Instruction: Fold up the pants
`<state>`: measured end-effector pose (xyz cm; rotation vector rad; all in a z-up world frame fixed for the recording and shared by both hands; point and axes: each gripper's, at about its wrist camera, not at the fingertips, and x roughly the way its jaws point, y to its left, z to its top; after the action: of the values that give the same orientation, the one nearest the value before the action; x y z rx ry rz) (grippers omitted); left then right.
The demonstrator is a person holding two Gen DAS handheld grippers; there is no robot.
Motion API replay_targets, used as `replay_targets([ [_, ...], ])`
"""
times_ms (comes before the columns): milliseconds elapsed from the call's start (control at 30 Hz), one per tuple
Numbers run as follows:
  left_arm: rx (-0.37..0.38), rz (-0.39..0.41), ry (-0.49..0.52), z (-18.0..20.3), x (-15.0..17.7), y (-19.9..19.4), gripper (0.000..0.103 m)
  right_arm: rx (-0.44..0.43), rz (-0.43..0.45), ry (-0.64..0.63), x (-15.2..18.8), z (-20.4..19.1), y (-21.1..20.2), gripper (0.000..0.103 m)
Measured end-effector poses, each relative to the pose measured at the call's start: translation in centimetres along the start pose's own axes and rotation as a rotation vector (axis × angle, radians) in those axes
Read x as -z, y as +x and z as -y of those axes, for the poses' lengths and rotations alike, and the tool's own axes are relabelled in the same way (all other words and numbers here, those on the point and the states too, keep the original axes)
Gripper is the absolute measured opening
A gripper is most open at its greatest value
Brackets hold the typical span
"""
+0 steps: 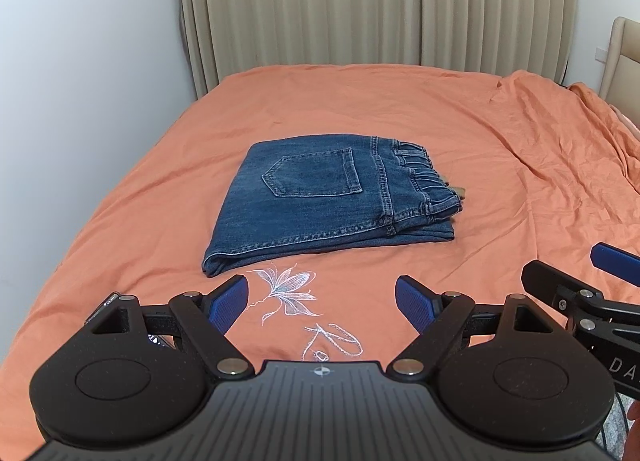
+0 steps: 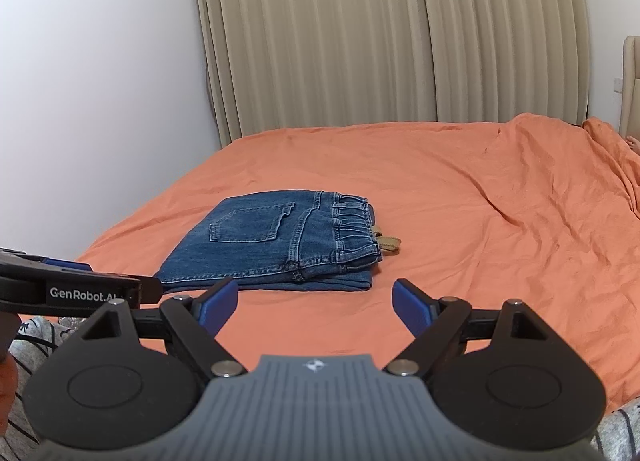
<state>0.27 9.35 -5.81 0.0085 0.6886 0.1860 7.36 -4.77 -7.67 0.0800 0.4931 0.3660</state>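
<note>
Your folded blue denim pants (image 1: 332,201) lie on the orange-sheeted bed (image 1: 480,133), toward its left edge and about midway between the near edge and the far edge. Their gathered waistband points right, with a small tan strap (image 2: 387,242) poking out beside it; the folded edge faces left. The white embroidered flower on the sheet (image 1: 286,289) sits just in front of the pants, between them and you. Behind the bed's far edge hang pleated beige curtains (image 1: 360,1); the plain white wall (image 1: 80,61) runs along the left edge. A padded beige headboard (image 1: 624,53) stands at the right edge, where the sheet bunches up.
</note>
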Motion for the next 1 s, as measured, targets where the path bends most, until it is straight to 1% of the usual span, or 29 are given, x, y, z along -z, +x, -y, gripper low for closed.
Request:
replay_targets([
  [500, 0.000, 0.002, 0.003, -0.09, 0.00, -0.05, 0.097, -0.015, 0.005, 0.015, -0.04, 0.03, 0.04, 0.081],
  [1000, 0.000, 0.002, 0.000, -0.20, 0.05, -0.09, 0.097, -0.020, 0.008, -0.001, -0.15, -0.43, 0.08, 0.081],
])
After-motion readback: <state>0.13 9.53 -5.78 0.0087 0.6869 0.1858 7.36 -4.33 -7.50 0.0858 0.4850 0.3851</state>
